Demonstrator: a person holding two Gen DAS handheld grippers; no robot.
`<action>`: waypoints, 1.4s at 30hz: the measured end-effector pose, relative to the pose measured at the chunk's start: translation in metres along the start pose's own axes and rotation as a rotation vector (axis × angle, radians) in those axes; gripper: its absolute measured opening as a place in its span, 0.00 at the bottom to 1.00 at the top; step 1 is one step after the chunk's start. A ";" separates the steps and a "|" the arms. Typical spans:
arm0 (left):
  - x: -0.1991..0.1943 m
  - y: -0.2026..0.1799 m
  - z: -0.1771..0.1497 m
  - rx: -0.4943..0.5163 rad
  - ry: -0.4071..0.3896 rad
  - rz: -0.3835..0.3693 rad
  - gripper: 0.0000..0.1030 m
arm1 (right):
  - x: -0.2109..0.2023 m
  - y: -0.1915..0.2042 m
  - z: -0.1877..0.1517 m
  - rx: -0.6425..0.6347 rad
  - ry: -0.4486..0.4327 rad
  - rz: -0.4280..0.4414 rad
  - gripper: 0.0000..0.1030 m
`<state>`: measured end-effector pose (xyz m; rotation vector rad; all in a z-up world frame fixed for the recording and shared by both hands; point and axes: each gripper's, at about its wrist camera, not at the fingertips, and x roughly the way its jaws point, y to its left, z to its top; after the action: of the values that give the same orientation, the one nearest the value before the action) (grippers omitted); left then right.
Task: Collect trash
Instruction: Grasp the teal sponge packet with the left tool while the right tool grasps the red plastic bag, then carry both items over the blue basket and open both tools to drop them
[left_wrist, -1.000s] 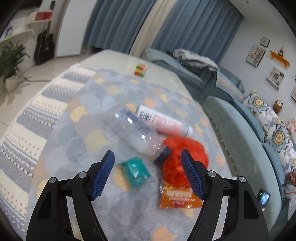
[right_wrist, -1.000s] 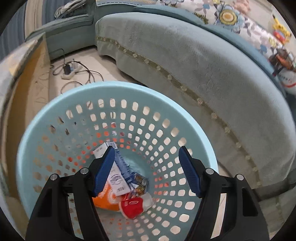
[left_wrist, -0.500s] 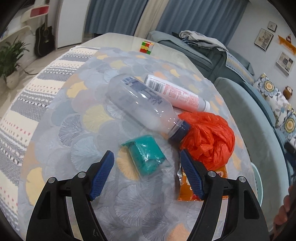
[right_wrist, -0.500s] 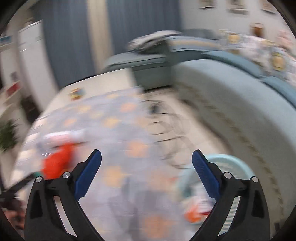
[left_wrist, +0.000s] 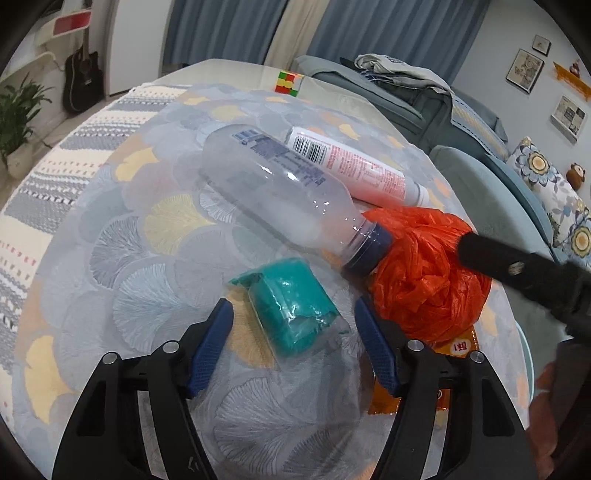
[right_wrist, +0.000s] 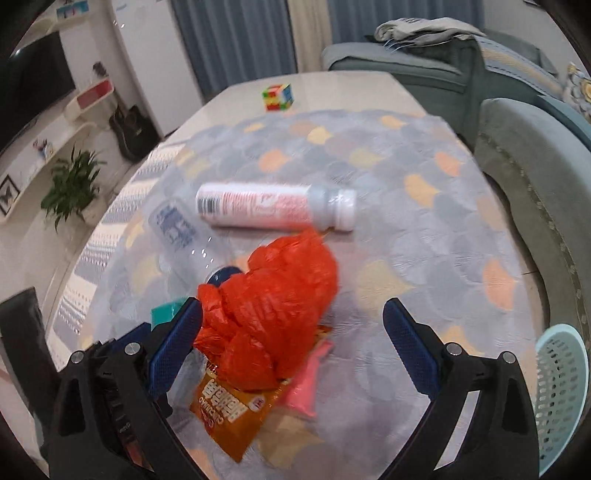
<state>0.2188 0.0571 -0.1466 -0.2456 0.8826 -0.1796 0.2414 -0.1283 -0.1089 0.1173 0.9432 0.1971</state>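
On the patterned tablecloth lies a teal packet (left_wrist: 291, 306), between the jaws of my left gripper (left_wrist: 293, 328). The jaws are closing, with a small gap showing on each side of the packet. Behind it lie a clear bottle (left_wrist: 280, 192) with a dark blue cap and a white and pink bottle (left_wrist: 358, 170). A crumpled orange plastic bag (right_wrist: 273, 310) sits on an orange snack wrapper (right_wrist: 232, 406), next to a pink scrap (right_wrist: 306, 384). My right gripper (right_wrist: 291, 314) hangs wide open over the bag. One of its black fingers (left_wrist: 517, 266) shows in the left wrist view.
A light blue perforated basket (right_wrist: 561, 387) stands on the floor off the table's right edge, beside a teal sofa (right_wrist: 535, 177). A colour cube (right_wrist: 277, 96) sits at the table's far end. A guitar (left_wrist: 81, 85) and a plant (right_wrist: 70, 184) stand to the left.
My left gripper sank toward the teal packet and its jaws narrowed around it. My right gripper swung from above the basket over to the table and opened wider above the orange bag.
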 end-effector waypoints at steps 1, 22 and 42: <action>0.001 -0.001 0.000 0.005 0.001 0.004 0.58 | 0.002 0.002 -0.002 -0.002 0.007 -0.001 0.89; -0.066 -0.041 0.006 0.101 -0.163 -0.080 0.33 | -0.072 -0.032 -0.007 0.066 -0.174 0.096 0.30; -0.150 -0.261 -0.009 0.312 -0.191 -0.407 0.33 | -0.275 -0.207 -0.081 0.392 -0.391 -0.164 0.30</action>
<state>0.1042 -0.1558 0.0333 -0.1445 0.5964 -0.6559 0.0427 -0.3890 0.0226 0.4224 0.5875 -0.1618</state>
